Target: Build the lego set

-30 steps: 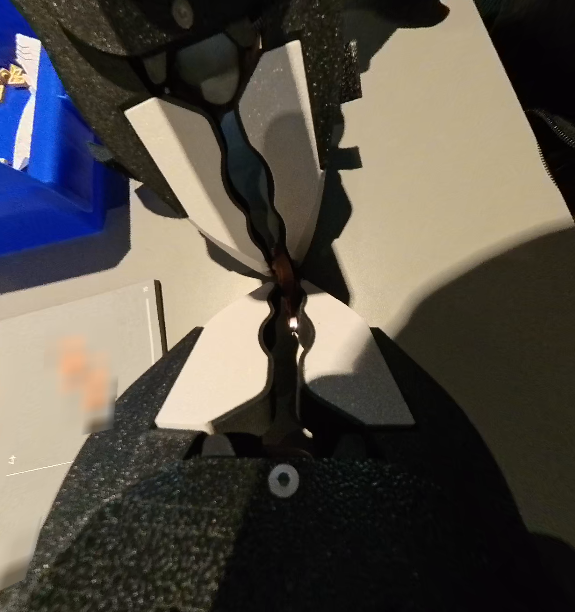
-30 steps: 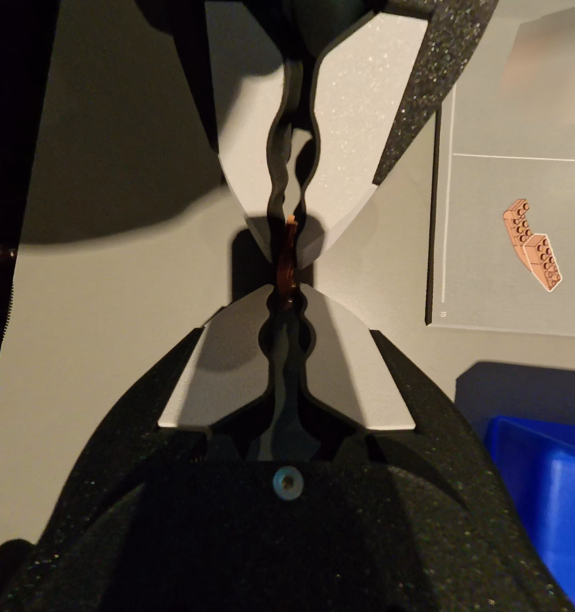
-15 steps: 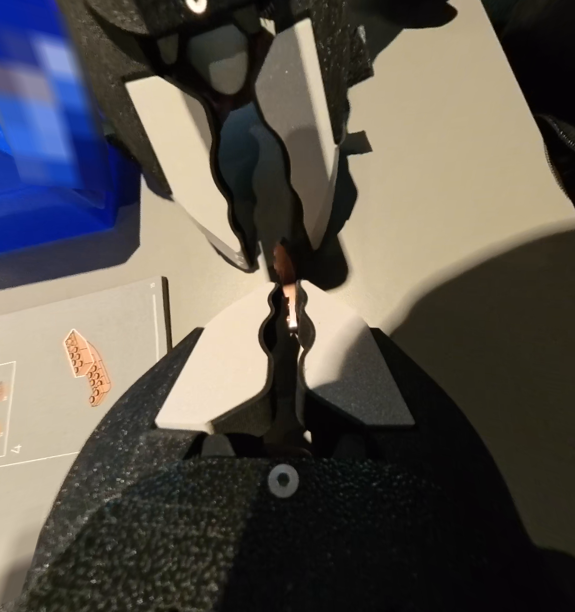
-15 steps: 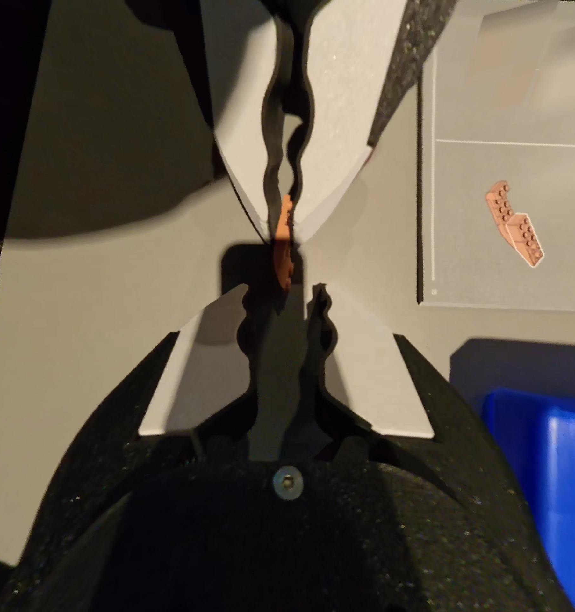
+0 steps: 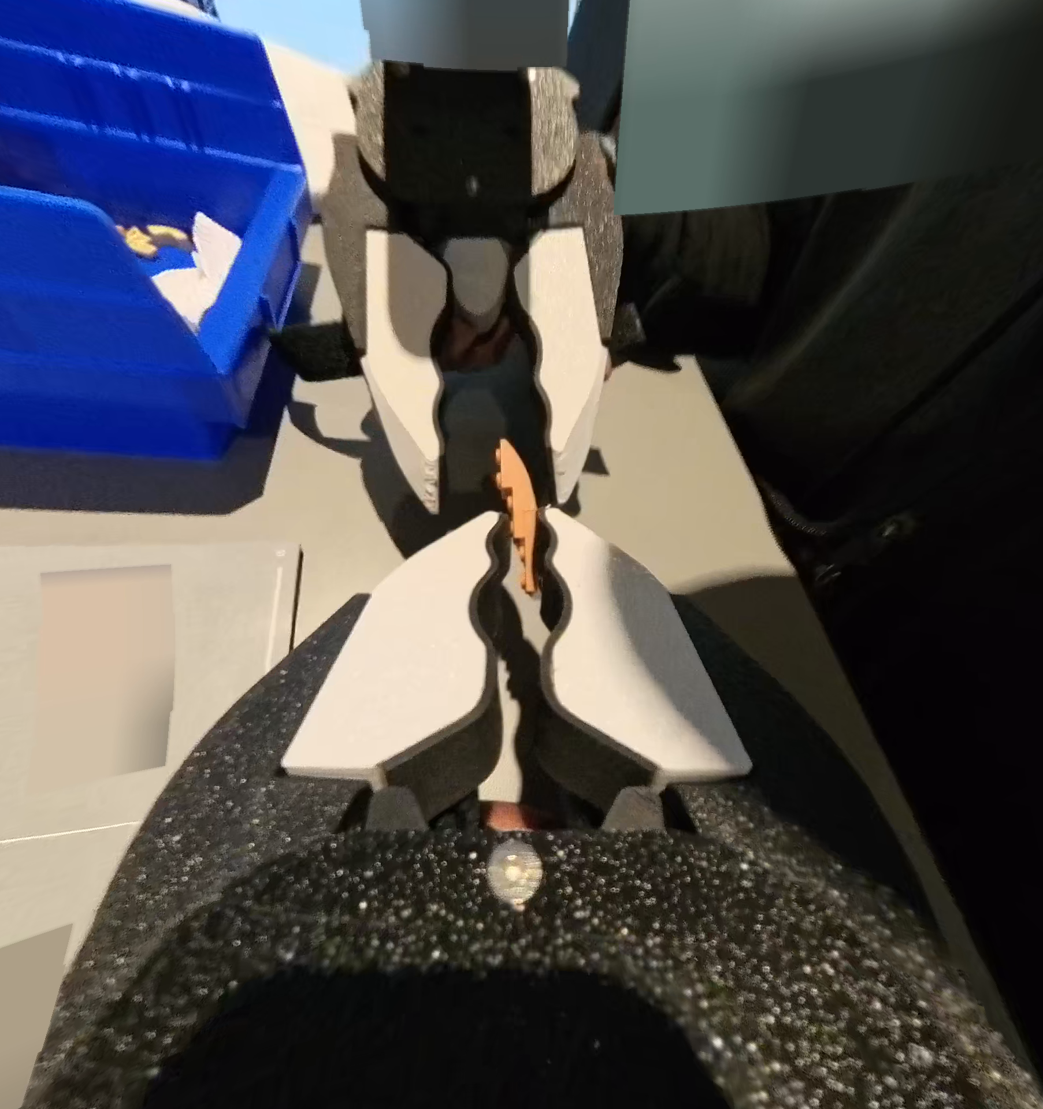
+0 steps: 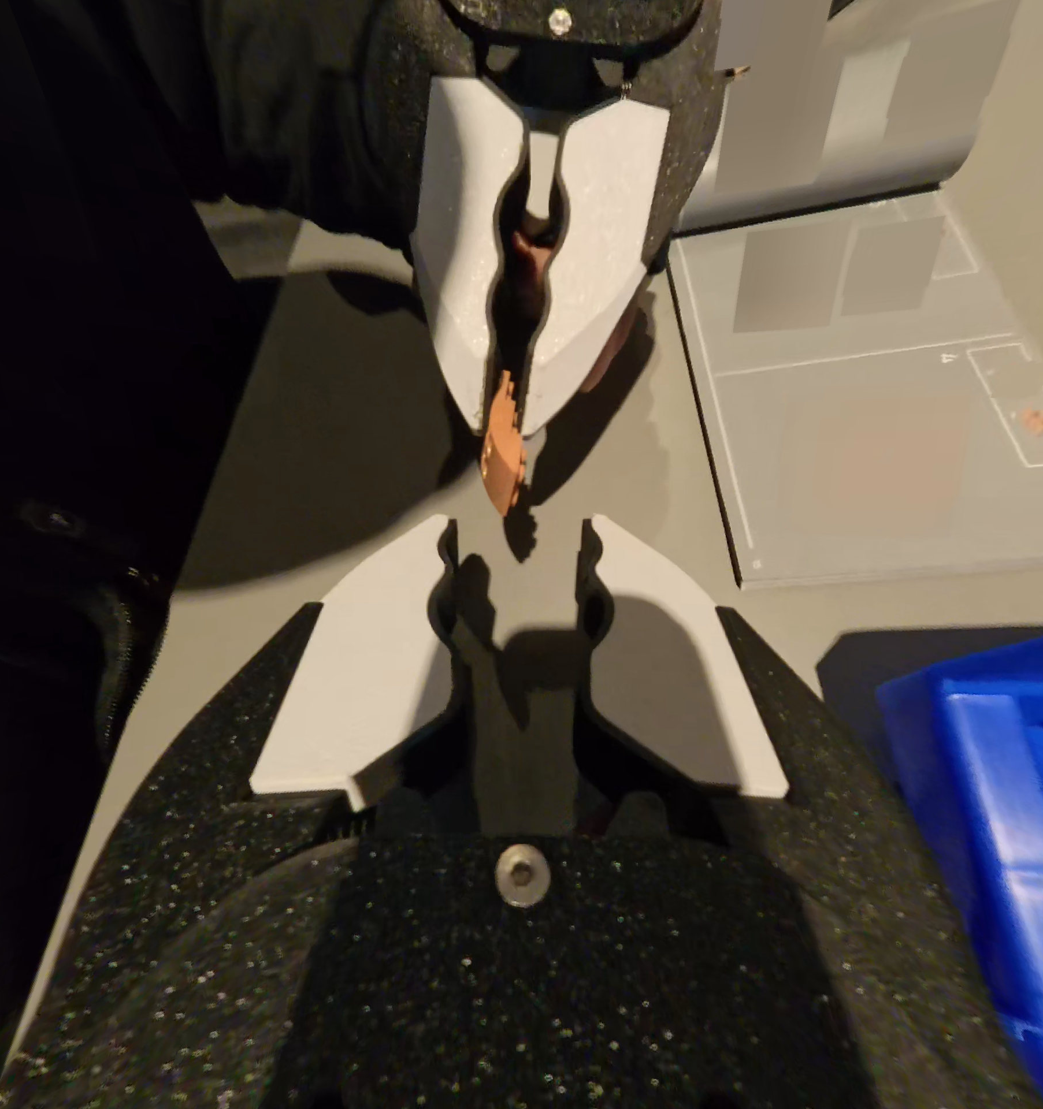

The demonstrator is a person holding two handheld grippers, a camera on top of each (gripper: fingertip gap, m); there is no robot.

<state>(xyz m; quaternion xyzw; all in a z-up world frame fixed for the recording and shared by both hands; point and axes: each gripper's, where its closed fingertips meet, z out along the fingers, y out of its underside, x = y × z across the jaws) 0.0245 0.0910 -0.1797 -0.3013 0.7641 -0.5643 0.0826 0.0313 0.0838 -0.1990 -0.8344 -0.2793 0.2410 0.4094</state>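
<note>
An orange lego piece (image 5: 517, 487) with studs shows edge-on in my left gripper (image 5: 522, 523), which is shut on it above the grey table. My right gripper (image 5: 498, 489) faces it tip to tip, with its jaws open on either side of the piece's far end and no grip on it. In the right wrist view my right gripper (image 6: 519, 528) is open and empty, a short gap from the piece (image 6: 501, 465). The left gripper (image 6: 504, 423) holds the piece there, pointing at me.
A blue parts bin (image 5: 116, 288) holding small gold and white pieces stands at the left; it also shows in the right wrist view (image 6: 987, 840). The open instruction booklet (image 6: 867, 456) lies flat beside it. The table edge (image 5: 747, 480) runs beside dark clothing.
My right gripper has opened, let go of the orange piece and drawn back a little. My left gripper has kept hold of it. Both grippers have tilted up, so more of the surroundings show.
</note>
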